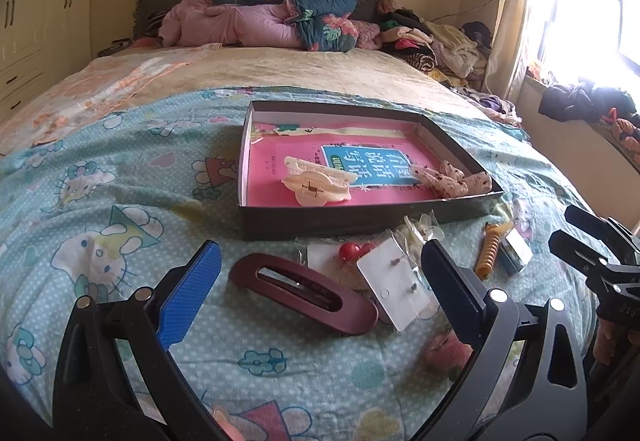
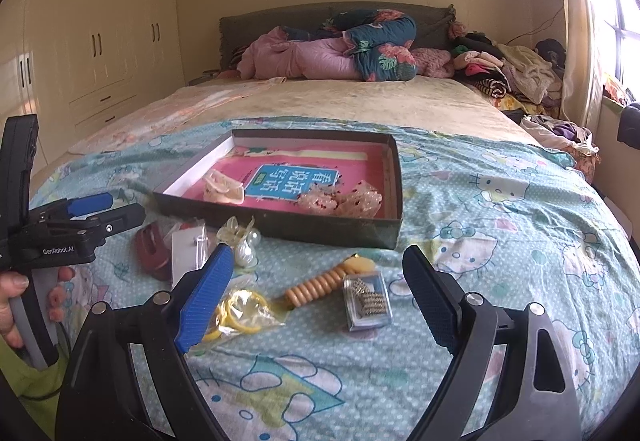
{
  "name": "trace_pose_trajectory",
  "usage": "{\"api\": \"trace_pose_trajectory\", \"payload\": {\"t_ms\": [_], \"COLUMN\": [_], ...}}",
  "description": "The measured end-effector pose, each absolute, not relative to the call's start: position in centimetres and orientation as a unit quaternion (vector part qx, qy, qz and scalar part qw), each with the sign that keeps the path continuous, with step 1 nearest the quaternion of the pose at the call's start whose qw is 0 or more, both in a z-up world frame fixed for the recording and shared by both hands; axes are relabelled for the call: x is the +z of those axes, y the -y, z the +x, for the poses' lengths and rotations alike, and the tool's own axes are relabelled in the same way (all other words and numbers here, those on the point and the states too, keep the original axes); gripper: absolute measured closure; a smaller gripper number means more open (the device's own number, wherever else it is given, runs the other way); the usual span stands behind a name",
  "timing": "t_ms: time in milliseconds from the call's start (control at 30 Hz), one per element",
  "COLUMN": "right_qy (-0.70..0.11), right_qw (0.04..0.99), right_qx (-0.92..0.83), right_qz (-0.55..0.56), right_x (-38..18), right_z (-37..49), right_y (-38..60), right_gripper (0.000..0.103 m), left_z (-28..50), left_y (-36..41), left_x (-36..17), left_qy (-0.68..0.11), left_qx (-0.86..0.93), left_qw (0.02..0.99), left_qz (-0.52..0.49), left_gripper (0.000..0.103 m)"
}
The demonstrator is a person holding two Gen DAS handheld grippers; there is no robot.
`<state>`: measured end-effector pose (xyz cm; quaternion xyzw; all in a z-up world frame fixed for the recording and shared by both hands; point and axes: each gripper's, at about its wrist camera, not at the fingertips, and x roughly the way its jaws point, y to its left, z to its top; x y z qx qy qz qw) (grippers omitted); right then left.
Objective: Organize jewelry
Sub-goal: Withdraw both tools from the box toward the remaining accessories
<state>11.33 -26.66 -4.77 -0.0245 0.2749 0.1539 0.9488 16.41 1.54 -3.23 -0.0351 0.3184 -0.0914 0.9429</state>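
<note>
A shallow dark cardboard box (image 1: 360, 219) is sitting open on the bed, on a pale blue cartoon-cat bedsheet (image 1: 120, 177). Inside it a pink booklet with a blue label (image 1: 372, 161) is lying flat, with a cream plastic claw hair clip (image 1: 316, 187) resting on its near left part and a pink speckled fabric scrunchie (image 1: 452, 177) lying in the near right corner.

The rest of the jewelry is lying on the sheet in front of the box. The left tool (image 1: 320, 281) is hovering over it with its blue-padded fingers spread wide, gripping nothing. Between those fingers are lying a dark maroon oval hair clip with a long slot (image 1: 300, 293) and, just beside it on the right, a white earring card with small studs (image 1: 394, 283), overlapping a packet with red beads (image 1: 352, 251).

The right tool (image 2: 318, 291) is also standing wide open and empty. Between its fingers are lying a tan ribbed spiral hair tie (image 2: 320, 287) and, touching its right end, a small clear plastic case of sparkly metal pieces (image 2: 366, 301). A clear bag of yellow rings (image 2: 240, 311) is lying by its left finger, and a clear packet of pearly pieces (image 2: 242, 243) is lying nearer the box.

Farther up the bed, a pink quilt (image 1: 240, 25) and a dark floral blanket (image 1: 320, 11) are bunched against the headboard.
</note>
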Motion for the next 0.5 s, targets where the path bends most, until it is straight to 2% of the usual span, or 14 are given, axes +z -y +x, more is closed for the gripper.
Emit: {"api": "trace_pose_trajectory", "payload": {"t_ms": [367,500], "right_qy": [-0.303,-0.312], "right_qw": [0.934,0.928], "right_qx": [0.181,0.191], "right_qz": [-0.047,-0.064], "right_x": [-6.8,-7.7], "right_z": [9.8,9.4], "right_y": [25.2,24.3], "right_gripper": [0.019,0.019], "left_z": [15.9,16.4], "left_y": [-0.3,0.3], "left_x": [-3.7,-4.1], "left_qy": [-0.34,-0.356], "left_qx": [-0.116,-0.13], "left_qw": [0.933,0.925], "left_qz": [-0.025,-0.023], "left_gripper": [0.012,0.022]}}
